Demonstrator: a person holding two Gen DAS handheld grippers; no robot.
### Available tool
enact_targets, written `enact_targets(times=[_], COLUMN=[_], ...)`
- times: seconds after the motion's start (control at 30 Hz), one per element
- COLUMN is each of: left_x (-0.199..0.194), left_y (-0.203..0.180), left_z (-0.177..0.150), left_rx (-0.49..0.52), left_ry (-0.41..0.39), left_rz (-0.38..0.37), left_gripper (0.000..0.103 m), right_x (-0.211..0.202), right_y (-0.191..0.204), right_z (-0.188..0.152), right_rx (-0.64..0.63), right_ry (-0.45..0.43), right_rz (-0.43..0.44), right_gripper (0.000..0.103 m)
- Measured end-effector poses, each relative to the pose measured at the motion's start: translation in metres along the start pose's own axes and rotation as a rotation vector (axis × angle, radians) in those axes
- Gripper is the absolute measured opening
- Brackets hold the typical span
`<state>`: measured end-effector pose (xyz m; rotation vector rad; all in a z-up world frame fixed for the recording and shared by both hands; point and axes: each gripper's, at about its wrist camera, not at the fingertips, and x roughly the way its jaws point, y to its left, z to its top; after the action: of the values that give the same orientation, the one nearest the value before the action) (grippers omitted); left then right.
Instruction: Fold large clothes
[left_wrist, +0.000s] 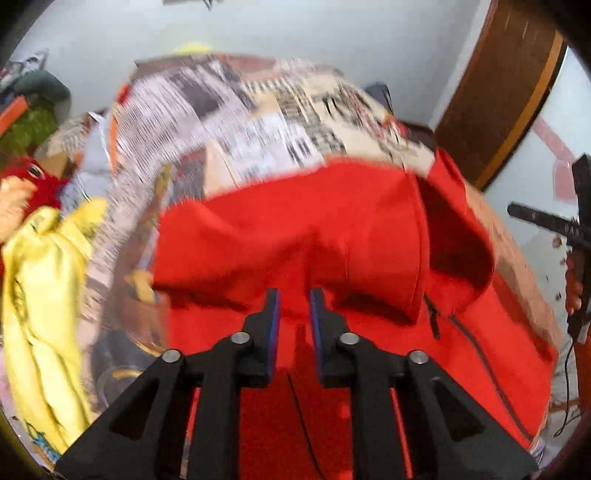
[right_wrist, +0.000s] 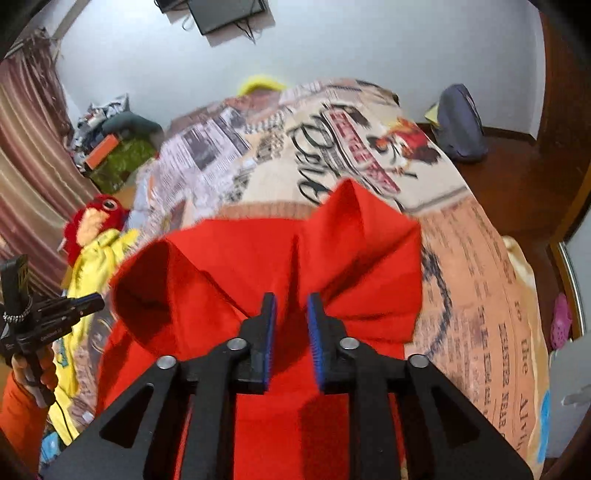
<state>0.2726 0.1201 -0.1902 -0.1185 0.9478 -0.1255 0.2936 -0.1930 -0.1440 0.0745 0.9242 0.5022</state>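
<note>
A large red garment (left_wrist: 369, 229) with a dark zipper (left_wrist: 476, 347) lies bunched on a bed whose cover (left_wrist: 258, 110) is printed like a newspaper. My left gripper (left_wrist: 294, 295) hangs just over its middle, the blue pads a narrow gap apart with red cloth showing between them. In the right wrist view the same red garment (right_wrist: 258, 251) rises in folds that gather toward my right gripper (right_wrist: 291, 299). Its pads also stand slightly apart, and I see no pinch on the cloth. Both views are blurred.
A yellow garment (left_wrist: 44, 295) and a red plush toy (right_wrist: 99, 214) lie at the bed's left side. A blue-grey bag (right_wrist: 460, 125) sits on the wooden floor beyond the bed cover (right_wrist: 480, 258). A person's hand (right_wrist: 26, 369) holds the other tool at the left edge.
</note>
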Motion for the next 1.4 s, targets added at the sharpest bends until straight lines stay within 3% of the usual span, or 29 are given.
enact_targets(times=[0.27,0.37,0.5,0.6,0.73,0.83,1.03,1.17,1.4], left_x=[0.015,0.043,0.086,0.102,0.098,0.088,0.056,0.043,0.006], left_y=[0.001,0.001,0.014,0.016,0.014,0.017,0.028,0.027,0.026], left_z=[0.056,0.069,0.063,0.042,0.009,-0.017,-0.059,-0.066,-0.034], left_rx=[-0.019,-0.046,-0.179,-0.174,-0.102,-0.087,-0.134,-0.103,-0.058], left_ry=[-0.059,-0.028,0.070,0.131,0.163,0.175,0.142,0.148,0.020], left_rz=[-0.008,-0.049,-0.164,-0.154,-0.133,-0.110,-0.038,0.055,0.122], left_gripper=[0.020,0.020,0.020,0.020,0.020,0.020,0.040,0.040,0.041], right_x=[0.044,0.077,0.121,0.132,0.104,0.084,0.049,0.035,0.022], right_y=[0.039,0.047,0.051,0.038,0.023,0.007,-0.004,-0.001,0.023], right_z=[0.023,0.030,0.021,-0.001,-0.033,-0.049,-0.063,-0.058,-0.023], right_rx=[-0.036,-0.007,-0.060,-0.063,-0.141,-0.108,-0.068,-0.065,-0.117], right_ry=[0.019,0.075,0.201,0.268,0.260,0.284,0.248,0.220,0.072], right_rz=[0.079,0.114,0.078,0.034,0.005,-0.026,-0.050,-0.053,-0.027], right_gripper=[0.020,0.020,0.020,0.020,0.020,0.021,0.021,0.027,0.048])
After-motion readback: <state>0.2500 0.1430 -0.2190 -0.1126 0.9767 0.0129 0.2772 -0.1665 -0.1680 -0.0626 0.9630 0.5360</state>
